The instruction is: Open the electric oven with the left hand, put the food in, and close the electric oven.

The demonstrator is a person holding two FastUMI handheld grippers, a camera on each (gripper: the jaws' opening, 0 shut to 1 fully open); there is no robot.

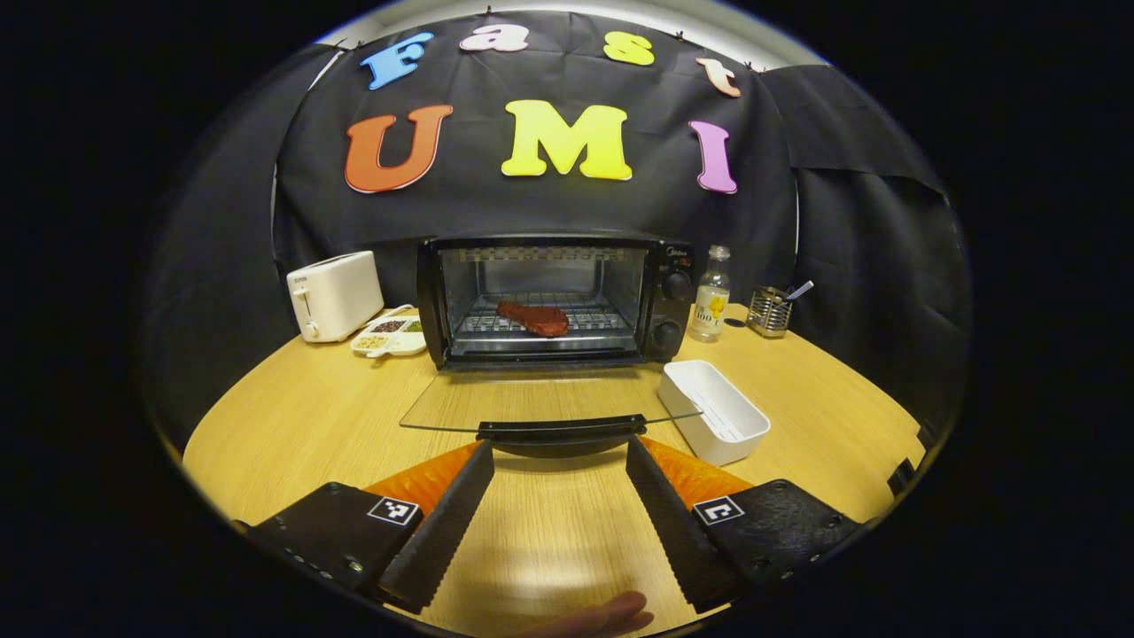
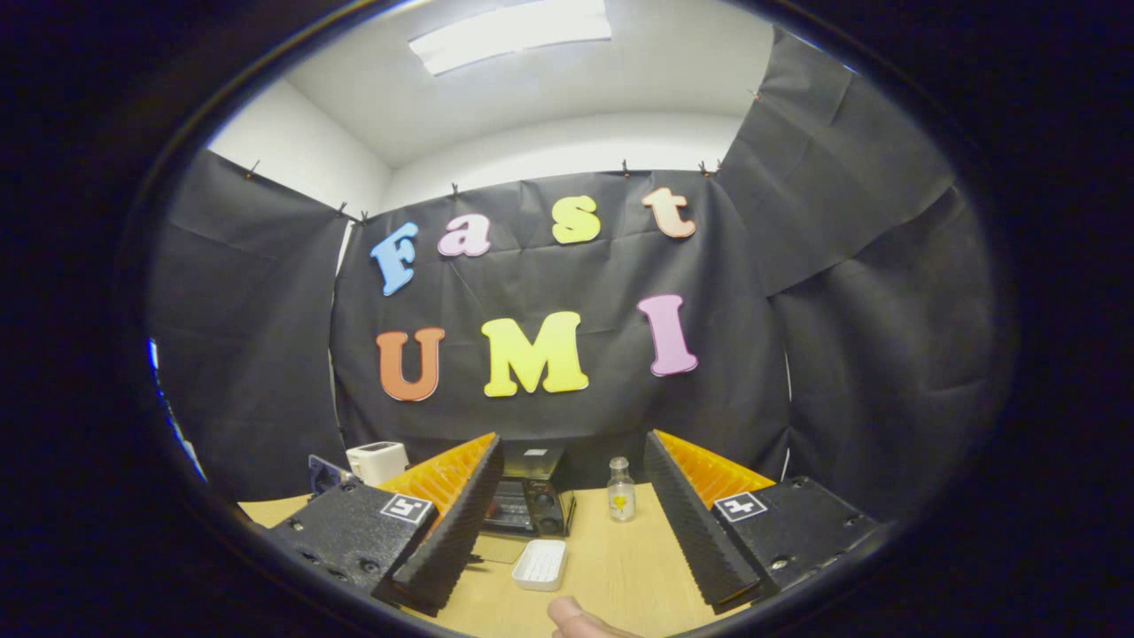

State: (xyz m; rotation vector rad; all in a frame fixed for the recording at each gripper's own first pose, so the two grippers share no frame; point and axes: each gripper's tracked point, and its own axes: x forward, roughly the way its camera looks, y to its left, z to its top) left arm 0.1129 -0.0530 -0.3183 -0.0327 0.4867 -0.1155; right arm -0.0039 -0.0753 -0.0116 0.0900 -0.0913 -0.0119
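Observation:
The black electric oven stands at the back of the wooden table. Its glass door lies folded down flat, with the black handle toward me. A reddish-brown piece of meat rests on the wire rack inside. My left gripper is open, its fingertips on either side of the door handle and just below it, not pressing on it. My right gripper is open and raised, looking down on the oven from farther back. A fingertip shows at the bottom edge of both views.
A white empty tray lies right of the open door. A white toaster and a divided dish of grains stand left of the oven. A small bottle and a metal utensil holder are to its right.

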